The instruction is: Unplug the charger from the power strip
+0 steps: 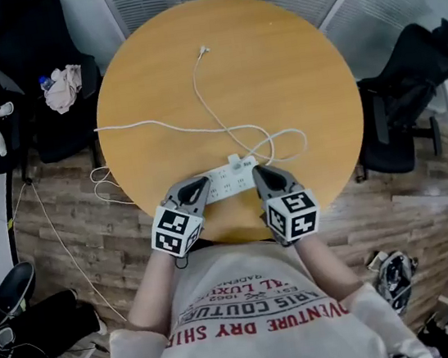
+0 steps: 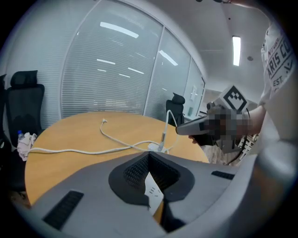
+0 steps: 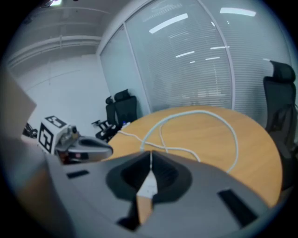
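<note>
Clearly visible near the table's [image 1: 274, 68] edge closest to the person, the long white power strip [image 1: 225, 178] lies flat. Its long axis runs left to right in the head view, the right end angled slightly farther away. A small white charger [image 1: 234, 162] stands plugged in near that right end, and its white cable [image 1: 206, 110] loops across the tabletop. The left gripper [image 1: 200, 186] at the strip's left end and the right gripper [image 1: 260, 174] at its right end are both clenched on nothing.

A power strip [image 1: 228, 177] lies near the table's [image 1: 291, 65] front edge, with a charger [image 1: 242, 161] on its right part. The left gripper [image 1: 195, 191] flanks its left end and the right gripper [image 1: 264, 178] its right.
</note>
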{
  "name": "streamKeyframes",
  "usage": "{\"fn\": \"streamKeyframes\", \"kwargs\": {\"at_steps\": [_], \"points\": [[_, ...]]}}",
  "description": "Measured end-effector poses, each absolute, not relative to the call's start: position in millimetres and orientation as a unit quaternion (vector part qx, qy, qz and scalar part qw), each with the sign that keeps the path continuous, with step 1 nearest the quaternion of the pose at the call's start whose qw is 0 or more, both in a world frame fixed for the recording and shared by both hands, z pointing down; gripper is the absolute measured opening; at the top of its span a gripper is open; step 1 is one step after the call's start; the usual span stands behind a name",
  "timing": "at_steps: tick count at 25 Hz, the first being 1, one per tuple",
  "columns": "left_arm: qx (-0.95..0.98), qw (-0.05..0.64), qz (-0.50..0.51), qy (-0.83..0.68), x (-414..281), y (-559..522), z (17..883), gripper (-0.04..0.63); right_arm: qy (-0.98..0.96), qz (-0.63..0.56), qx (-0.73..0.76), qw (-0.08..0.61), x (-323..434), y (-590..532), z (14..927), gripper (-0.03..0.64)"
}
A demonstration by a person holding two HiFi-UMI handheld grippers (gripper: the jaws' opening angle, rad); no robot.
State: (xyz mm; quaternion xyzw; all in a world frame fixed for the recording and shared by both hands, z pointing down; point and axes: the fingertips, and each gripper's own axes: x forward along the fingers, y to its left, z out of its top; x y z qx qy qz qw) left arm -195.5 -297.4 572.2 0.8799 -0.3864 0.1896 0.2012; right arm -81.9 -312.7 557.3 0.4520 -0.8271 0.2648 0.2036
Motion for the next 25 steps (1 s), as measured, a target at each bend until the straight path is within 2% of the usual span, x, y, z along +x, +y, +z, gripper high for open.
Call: {"fn": "streamKeyframes", "kwargs": {"at_steps": [9, 20, 22, 25], "points": [[0.906, 0.190, 0.251, -0.282, -172, -296, 647, 0.032, -0.810, 0.254, 0.464, 0.253, -85, -308, 582, 0.029], [0.878, 0.191, 0.361, -0.251, -158, -290, 676, 0.032, -0.804, 0.261, 0.430, 0.317, -101, -304, 613, 0.037], [0.878, 0.199, 0.358, -0.248, -158, -291, 676, 0.032, -0.800, 0.265, 0.419, 0.338, -103, -303, 621, 0.179], [0.877, 0.207, 0.358, -0.244, -157, -292, 676, 0.032, -0.794, 0.270, 0.406, 0.363, -109, -306, 633, 0.186]]}}
